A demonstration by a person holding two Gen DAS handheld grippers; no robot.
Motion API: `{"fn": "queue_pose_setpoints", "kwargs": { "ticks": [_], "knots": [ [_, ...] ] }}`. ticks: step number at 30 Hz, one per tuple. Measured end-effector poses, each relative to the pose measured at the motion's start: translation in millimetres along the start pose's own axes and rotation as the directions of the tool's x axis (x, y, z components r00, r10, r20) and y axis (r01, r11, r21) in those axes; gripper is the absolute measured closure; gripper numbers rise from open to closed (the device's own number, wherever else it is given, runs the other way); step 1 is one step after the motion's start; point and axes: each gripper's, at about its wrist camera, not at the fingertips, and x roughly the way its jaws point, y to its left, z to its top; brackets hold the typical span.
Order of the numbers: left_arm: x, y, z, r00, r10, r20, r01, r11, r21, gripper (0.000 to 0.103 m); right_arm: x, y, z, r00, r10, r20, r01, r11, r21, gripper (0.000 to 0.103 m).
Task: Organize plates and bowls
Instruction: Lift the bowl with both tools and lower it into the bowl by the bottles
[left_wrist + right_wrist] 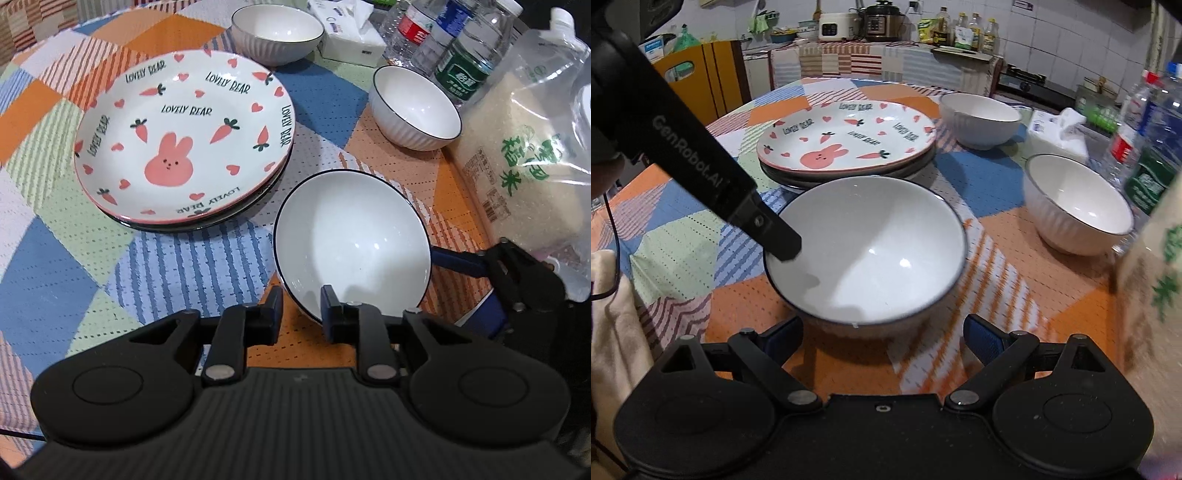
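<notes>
Your left gripper (301,308) pinches the tilted bowl's (351,240) near rim, lower centre; right gripper (882,334) gapes wide, holding nothing.

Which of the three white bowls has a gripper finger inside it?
The nearest bowl, beside the plate stack: the left gripper grips its rim. The two farther bowls stand untouched.
</notes>
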Motion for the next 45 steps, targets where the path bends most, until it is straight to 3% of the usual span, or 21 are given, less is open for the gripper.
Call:
{"fn": "queue_pose_setpoints", "kwargs": {
  "ticks": [10,14,17,22,25,28,34,38,45],
  "knots": [
    [-27.3,-9.3,8.4,0.998,0.026,0.054,-0.028,0.999,0.030,0.069,-51.5,-29.4,1.9,0.992,-0.076,0.103,0.064,0.991,0.119,0.007],
    [-38.7,-13.4,21.2,0.996,0.035,0.088,-0.037,0.999,0.027,0.065,-61.9,-47.0,10.3,0.965,-0.185,0.183,0.138,0.960,0.243,0.007],
    [-45.6,-16.4,33.8,0.992,0.034,0.119,-0.037,0.999,0.019,0.063,-61.7,-60.3,20.3,0.959,-0.204,0.197,0.136,0.940,0.313,0.010],
    [-48.6,-20.0,57.1,0.985,0.010,0.172,-0.008,1.000,-0.008,0.062,-51.0,-61.5,34.7,0.943,-0.276,0.184,0.213,0.929,0.302,0.014],
    [-39.0,-21.9,72.4,0.983,-0.010,0.184,0.014,1.000,-0.024,0.062,-37.0,-57.9,39.6,0.942,-0.296,0.156,0.239,0.921,0.307,0.014],
    [-24.7,-24.7,89.1,0.982,-0.029,0.187,0.037,0.999,-0.035,0.062,-24.7,-60.6,40.6,0.960,-0.239,0.148,0.171,0.914,0.369,0.018],
    [11.3,-35.7,126.6,0.982,-0.083,0.171,0.087,0.996,-0.016,0.062,7.6,-81.4,46.9,0.974,-0.188,0.126,0.088,0.825,0.558,0.019],
    [37.8,-44.4,149.6,0.985,-0.117,0.130,0.120,0.992,-0.021,0.062,32.6,-87.7,49.5,0.975,-0.198,0.104,0.097,0.791,0.603,0.019],
    [79.9,-48.3,166.6,0.990,-0.101,0.093,0.106,0.993,-0.046,0.062,58.5,-96.2,46.3,0.969,-0.231,0.087,0.130,0.778,0.614,0.019]
  ]
}}
